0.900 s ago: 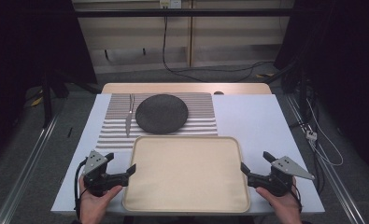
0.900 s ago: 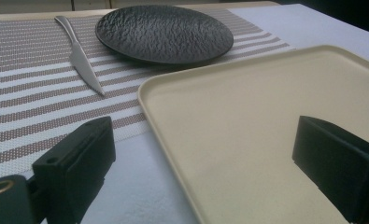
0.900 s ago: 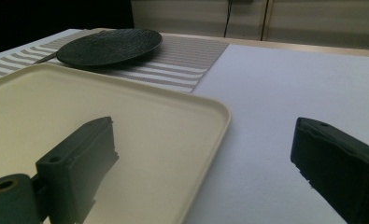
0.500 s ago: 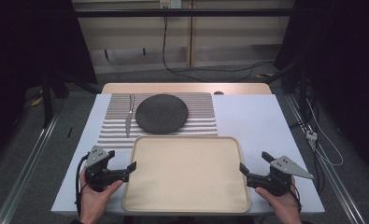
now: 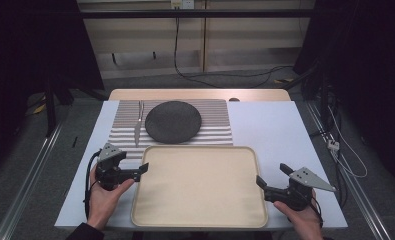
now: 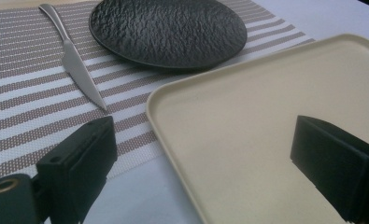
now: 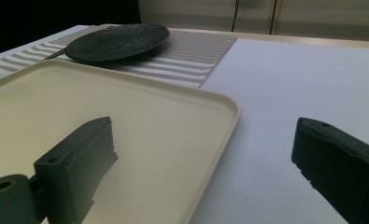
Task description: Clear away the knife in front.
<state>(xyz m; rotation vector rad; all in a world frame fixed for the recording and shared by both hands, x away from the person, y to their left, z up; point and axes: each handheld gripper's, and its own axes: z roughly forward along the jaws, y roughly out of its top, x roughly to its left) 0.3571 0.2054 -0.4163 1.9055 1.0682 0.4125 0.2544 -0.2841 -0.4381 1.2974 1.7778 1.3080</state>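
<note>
Cream plastic, the tray lies flat on the near middle of the white bench, its far edge just beside the striped placemat. On that mat, farther off, rest a dark textured plate and, to its left, a knife.

At the tray's left edge, the left hand-held gripper has its jaws spread wide; in the left gripper view one jaw hangs over the tray's surface and the other over the mat and bench outside the rim, so the edge lies between them ungripped. At the right edge, the right hand-held gripper is equally wide, with one jaw over the tray and one over bare bench.

By my reading, the work is at its very start: both grippers are lined up to straddle opposite rims, but nothing is clamped and the tray sits flat and unlifted. Closing on both edges and any lift or carry remain to be done.
</note>
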